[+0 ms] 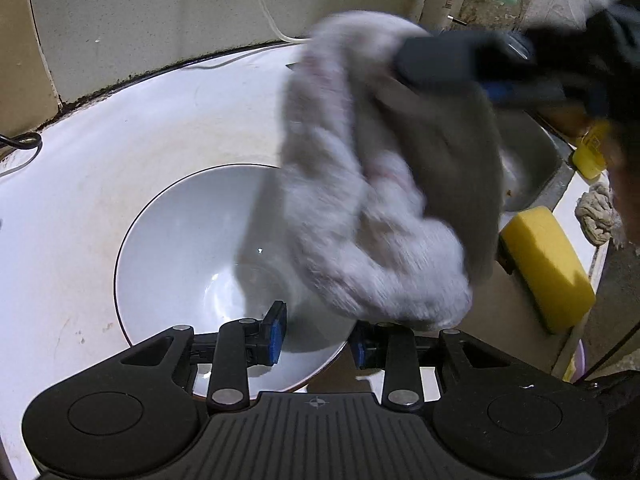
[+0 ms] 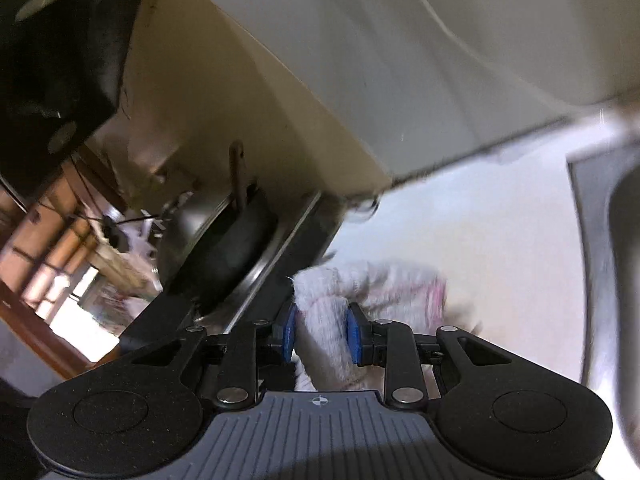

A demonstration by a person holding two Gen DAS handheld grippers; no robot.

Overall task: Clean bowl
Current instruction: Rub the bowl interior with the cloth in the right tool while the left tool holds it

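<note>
Here, in the left wrist view, a white bowl (image 1: 192, 264) sits on a white counter (image 1: 100, 128), filling the middle of the picture toward seven o'clock. The left gripper (image 1: 318, 338) straddles the bowl's near rim: its left pad lies inside the bowl, its right pad outside, with the rim in the gap between them. Whether the pads press on the rim cannot be told. A fluffy white cloth (image 1: 360, 184), blurred, hangs over the bowl's right side from about one o'clock down to five o'clock. The right gripper (image 1: 412, 64) holds the cloth's top end at one o'clock, its dark fingers blurred. A yellow sponge (image 1: 548, 268) lies on the counter at three o'clock, just beside the rim of a steel sink (image 1: 532, 160). A yellow bottle (image 1: 592, 152) stands beyond the sink, and a crumpled rag (image 1: 598, 216) lies at the far right.

In the right wrist view the picture is tilted and smeared. The right gripper (image 2: 320, 334) has its blue pads narrowly set and clamped on the cloth (image 2: 360, 292), which bunches out toward one o'clock. A black pan (image 2: 224, 248) on a steel surface shows at ten o'clock. The bowl is not seen here.
</note>
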